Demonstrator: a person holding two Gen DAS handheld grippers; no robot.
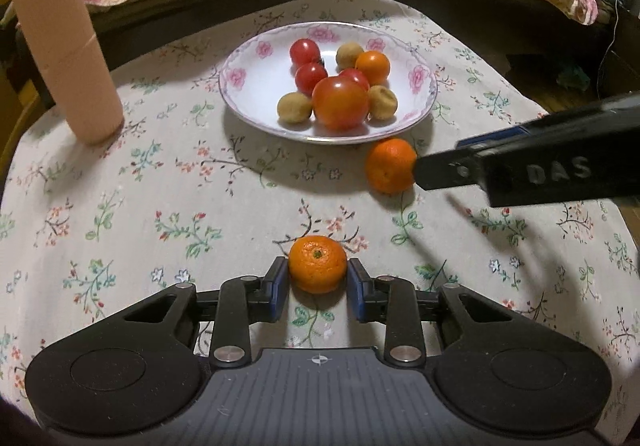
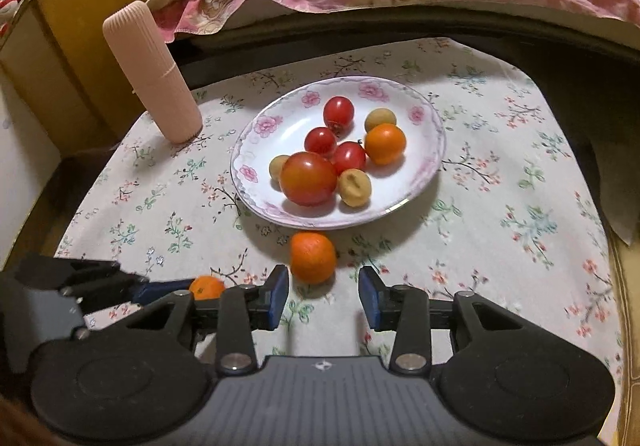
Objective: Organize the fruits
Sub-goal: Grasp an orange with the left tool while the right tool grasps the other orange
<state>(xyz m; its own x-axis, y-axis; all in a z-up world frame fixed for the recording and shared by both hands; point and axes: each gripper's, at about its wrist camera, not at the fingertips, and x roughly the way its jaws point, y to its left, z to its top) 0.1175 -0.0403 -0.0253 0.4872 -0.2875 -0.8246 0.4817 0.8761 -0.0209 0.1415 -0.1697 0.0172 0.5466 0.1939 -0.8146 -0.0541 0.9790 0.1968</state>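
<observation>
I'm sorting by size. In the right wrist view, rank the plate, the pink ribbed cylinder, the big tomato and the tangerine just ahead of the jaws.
1. Plate, largest.
2. Pink ribbed cylinder.
3. Big tomato.
4. Tangerine, smallest, though nearer the camera, so its rank against the tomato is unsure.

Both wrist views low, facing plate (image 1: 256, 114); shared tabletop.

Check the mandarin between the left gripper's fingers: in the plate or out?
Out. The mandarin sits on the tablecloth, well short of the plate.
</observation>
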